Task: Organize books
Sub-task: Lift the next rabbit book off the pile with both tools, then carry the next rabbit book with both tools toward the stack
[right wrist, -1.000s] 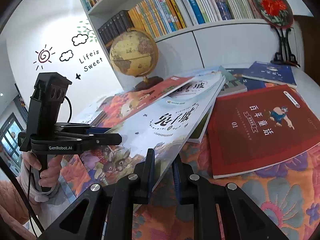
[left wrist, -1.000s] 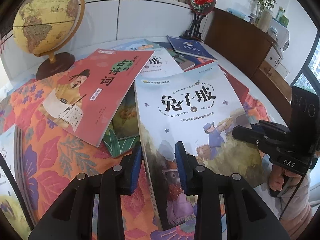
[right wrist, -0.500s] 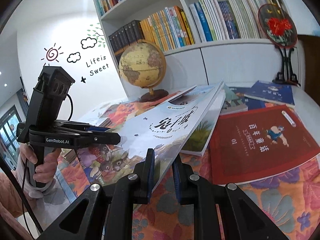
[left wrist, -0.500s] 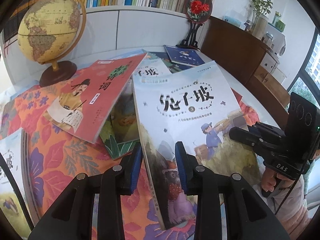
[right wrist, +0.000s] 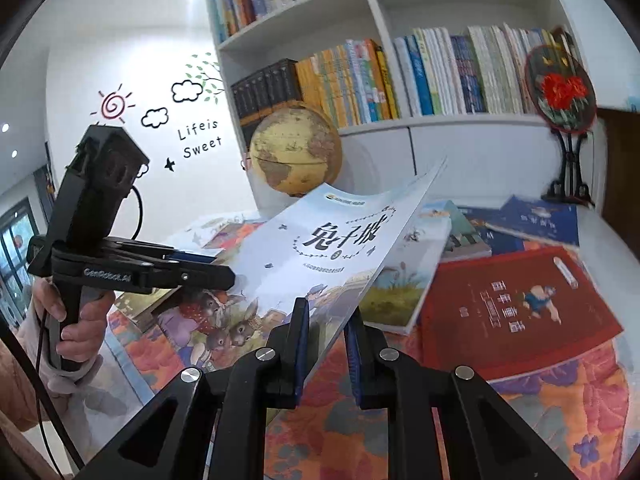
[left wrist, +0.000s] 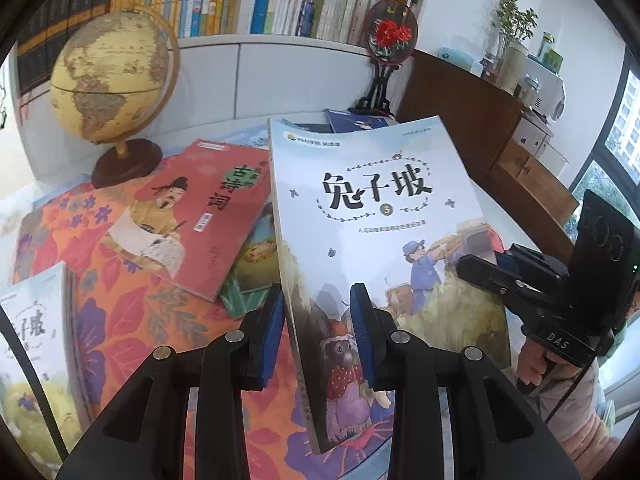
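A pale blue picture book (left wrist: 372, 216) with black Chinese title and a "3" is held tilted above the table. My left gripper (left wrist: 318, 296) is shut on its lower spine edge. My right gripper (right wrist: 326, 312) is shut on the opposite long edge of the same book (right wrist: 336, 240), whose far corner curls upward. Each view shows the other gripper: the right gripper (left wrist: 480, 272) at the book's right edge, the left gripper (right wrist: 224, 276) at its left. A red poetry book (left wrist: 192, 216) and a green book (left wrist: 252, 264) lie below.
More books lie on the orange floral cloth (left wrist: 120, 320): a red one (right wrist: 516, 308), dark blue ones (right wrist: 536, 216), another pale blue copy (left wrist: 32, 344). A globe (left wrist: 112, 76) and a red-flower fan on a stand (left wrist: 390, 40) stand at the back, under a full bookshelf (right wrist: 400, 80).
Both grippers have risen with the pale blue book, lifting it clear of the pile. Its far end now stands higher, and more of the bookshelf shows in both views.
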Available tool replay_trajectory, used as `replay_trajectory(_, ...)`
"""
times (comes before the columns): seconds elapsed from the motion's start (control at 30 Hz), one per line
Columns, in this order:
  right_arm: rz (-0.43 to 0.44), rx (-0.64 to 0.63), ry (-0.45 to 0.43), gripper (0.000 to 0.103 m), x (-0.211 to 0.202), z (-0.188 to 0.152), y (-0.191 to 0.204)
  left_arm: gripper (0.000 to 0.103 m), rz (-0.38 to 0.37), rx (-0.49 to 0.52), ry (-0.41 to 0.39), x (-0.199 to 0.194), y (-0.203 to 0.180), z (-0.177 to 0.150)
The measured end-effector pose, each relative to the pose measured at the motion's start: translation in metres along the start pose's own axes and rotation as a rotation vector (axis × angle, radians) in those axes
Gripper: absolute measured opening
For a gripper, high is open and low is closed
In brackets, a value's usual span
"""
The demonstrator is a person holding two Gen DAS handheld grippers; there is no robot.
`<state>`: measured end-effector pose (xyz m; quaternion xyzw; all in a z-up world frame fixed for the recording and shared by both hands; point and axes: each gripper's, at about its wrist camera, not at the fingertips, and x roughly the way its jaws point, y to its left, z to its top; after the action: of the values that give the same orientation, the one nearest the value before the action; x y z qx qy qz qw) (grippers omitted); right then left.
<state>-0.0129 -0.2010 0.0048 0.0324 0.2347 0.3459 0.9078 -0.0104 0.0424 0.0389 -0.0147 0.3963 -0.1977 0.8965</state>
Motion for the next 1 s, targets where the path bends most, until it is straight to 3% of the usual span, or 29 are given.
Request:
replay_trajectory(0.33, 0.056, -0.031, 0.015, 0.017, 0.011, 0.018, 0.041, 0.029, 0.059, -0.063, -0.001, -0.031, 0.027, -0.01)
replay_trajectory(0.67, 0.093, -0.052, 0.023, 0.016, 0.026, 0.053, 0.082, 0.029, 0.104, -0.086, -0.063, -0.07, 0.056, -0.016)
replay_trajectory(1.0, 0.141, -0.076, 0.086, 0.016, 0.079, 0.082, 0.136, 0.029, 0.123, -0.198, -0.14, -0.108, 0.127, -0.029)
